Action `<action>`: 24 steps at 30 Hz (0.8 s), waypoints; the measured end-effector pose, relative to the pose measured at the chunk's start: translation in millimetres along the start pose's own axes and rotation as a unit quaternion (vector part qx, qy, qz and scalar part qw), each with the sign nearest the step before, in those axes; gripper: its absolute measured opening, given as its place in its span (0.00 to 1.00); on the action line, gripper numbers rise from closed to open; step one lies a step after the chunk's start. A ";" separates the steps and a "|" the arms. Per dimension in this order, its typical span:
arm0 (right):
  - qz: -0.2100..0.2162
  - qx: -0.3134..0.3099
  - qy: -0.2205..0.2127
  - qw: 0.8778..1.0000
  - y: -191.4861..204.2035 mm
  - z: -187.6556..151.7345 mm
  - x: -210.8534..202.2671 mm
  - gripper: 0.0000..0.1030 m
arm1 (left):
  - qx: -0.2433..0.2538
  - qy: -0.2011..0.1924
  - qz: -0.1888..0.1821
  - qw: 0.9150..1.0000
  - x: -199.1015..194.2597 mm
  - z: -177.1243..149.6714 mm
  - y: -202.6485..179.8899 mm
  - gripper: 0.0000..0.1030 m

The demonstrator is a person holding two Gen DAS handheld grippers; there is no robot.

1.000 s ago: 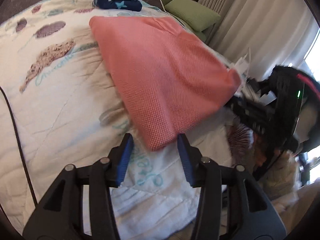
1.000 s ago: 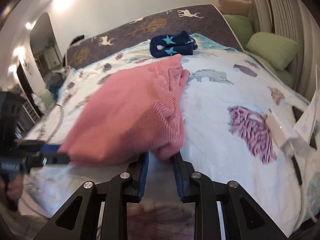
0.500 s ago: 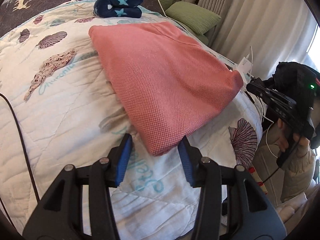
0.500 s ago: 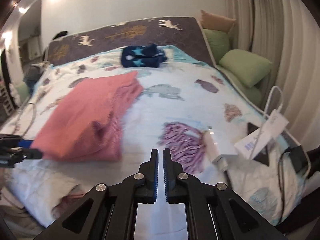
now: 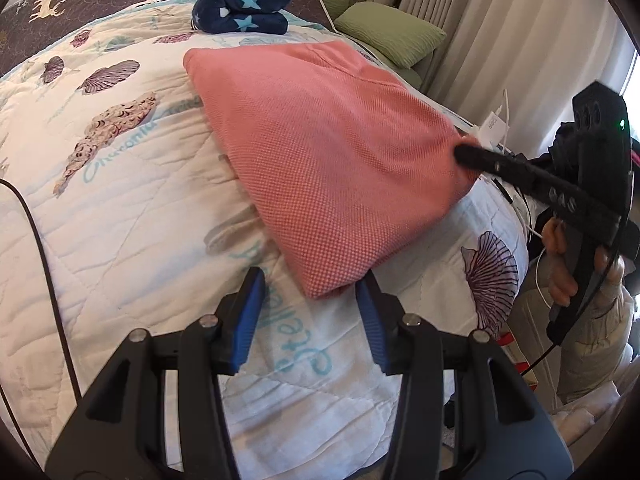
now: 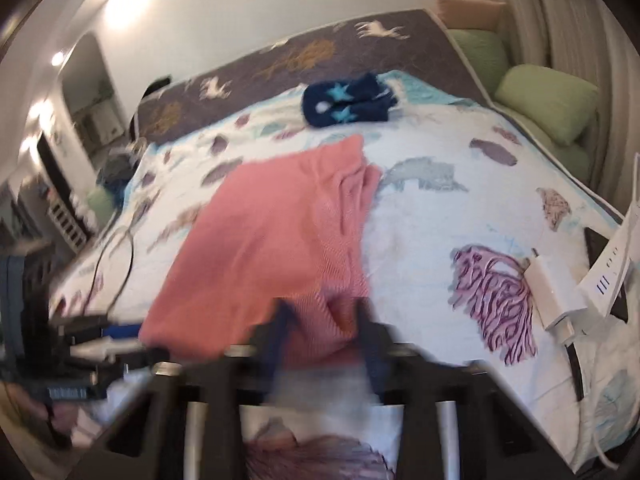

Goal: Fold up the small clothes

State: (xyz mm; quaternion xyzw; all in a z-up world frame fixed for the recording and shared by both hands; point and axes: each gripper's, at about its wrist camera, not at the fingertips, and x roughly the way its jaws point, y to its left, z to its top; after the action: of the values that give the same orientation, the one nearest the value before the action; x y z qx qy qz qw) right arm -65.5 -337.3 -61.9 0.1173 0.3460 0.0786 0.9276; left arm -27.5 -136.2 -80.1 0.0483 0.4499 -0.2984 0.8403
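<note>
Waffle-knit pink cloth (image 5: 328,160): left tongs (image 5: 310,312) gape round its corner; right tongs (image 6: 324,340) opening astride its blurred edge

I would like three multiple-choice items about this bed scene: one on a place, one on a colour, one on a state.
1. Where does the navy star-patterned cloth lie?
A. Beyond the pink cloth, toward the bed's far end.
B. Under the pink cloth.
C. On the floor.

2. Which colour are the left gripper's pads?
A. Red.
B. Blue.
C. White.

3. How does the left gripper stand?
A. Shut and empty.
B. Open, with the pink cloth's corner between its fingers.
C. Out of view.

Answers: 1 A, it lies apart, past the pink cloth's far edge; 2 B, both pads show blue; 3 B, a wide gap separates the fingers.
</note>
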 end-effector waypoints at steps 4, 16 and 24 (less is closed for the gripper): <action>-0.011 -0.022 -0.036 0.999 9.3 9.0 -24.8 0.05 | -0.001 -0.008 0.005 1.000 -4.2 -0.5 4.2 0.47; -0.036 0.055 0.002 0.998 -36.3 -3.4 -19.8 0.27 | -0.015 -0.015 -0.011 1.000 -15.9 -10.0 15.5 0.49; 0.008 -0.002 -0.037 0.999 -7.9 32.1 -32.9 0.26 | -0.021 -0.060 -0.099 0.993 -44.2 32.2 11.7 0.48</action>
State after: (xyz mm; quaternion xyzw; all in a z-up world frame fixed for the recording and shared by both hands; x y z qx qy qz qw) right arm -68.4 -357.6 -20.0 0.1209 0.3100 0.0823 0.9394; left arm -16.1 -117.7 -28.6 -0.0321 0.4074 -0.3733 0.8329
